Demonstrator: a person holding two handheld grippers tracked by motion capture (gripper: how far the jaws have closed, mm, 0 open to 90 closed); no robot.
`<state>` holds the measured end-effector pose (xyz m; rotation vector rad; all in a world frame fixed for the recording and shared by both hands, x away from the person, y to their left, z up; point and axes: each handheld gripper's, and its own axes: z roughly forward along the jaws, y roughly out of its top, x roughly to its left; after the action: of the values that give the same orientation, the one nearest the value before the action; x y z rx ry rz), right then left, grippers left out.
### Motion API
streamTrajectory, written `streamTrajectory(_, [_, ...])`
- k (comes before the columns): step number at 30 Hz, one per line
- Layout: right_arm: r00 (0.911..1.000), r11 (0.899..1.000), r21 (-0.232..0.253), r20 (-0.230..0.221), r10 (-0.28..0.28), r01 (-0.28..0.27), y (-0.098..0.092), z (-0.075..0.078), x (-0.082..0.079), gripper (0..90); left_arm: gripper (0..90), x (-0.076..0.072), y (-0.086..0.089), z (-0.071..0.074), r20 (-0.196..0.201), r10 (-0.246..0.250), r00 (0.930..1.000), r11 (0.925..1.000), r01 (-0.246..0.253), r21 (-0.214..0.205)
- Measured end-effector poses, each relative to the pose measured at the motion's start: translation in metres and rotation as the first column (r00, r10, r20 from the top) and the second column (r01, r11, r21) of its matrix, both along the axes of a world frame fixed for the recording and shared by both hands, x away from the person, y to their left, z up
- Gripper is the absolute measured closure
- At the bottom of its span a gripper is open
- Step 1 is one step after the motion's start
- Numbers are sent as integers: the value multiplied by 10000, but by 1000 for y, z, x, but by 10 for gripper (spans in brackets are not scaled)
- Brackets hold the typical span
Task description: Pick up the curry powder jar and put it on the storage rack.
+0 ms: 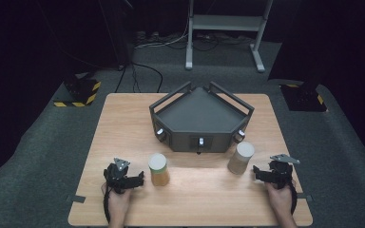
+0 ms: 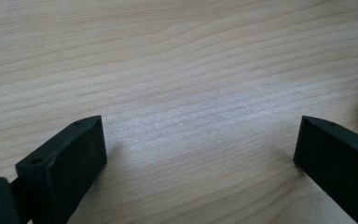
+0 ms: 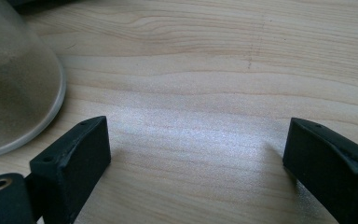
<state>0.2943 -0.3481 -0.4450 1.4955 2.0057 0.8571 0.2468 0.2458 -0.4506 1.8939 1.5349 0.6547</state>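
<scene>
Standing on the worktop, the amber-filled jar is just right of the left tongs, the pale-filled jar just left of the right tongs; both tongs gape wide, holding nothing. Farther back sits a dark tray. Up close, the right gripper view catches the pale jar's clear wall.

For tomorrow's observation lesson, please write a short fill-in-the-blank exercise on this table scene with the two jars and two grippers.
1. Both jars stand ___ on the wooden table.
2. The amber jar is nearer the ___ gripper.
3. The jaws of the right gripper are ___.
4. The dark tray lies ___ the pale jar.

Missing words: upright; left; open; behind
</scene>
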Motion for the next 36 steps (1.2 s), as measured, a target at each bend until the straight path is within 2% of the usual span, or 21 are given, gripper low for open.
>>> streamTrajectory(19, [10000, 10000, -8, -2, -4, 4, 0, 0, 0, 68, 26, 0, 0, 0, -22, 7, 10000, 10000, -7, -2])
streamTrajectory(26, [10000, 10000, -6, -2, -5, 5, 0, 0, 0, 68, 7, 0, -3, 1, -78, 198, 9998, 9998, -198, -8])
streamTrajectory(36, [10000, 10000, -5, -3, -5, 5, 0, 0, 0, 68, 4, -9, 4, 7, -114, 5, 9999, 10000, -6, -81])
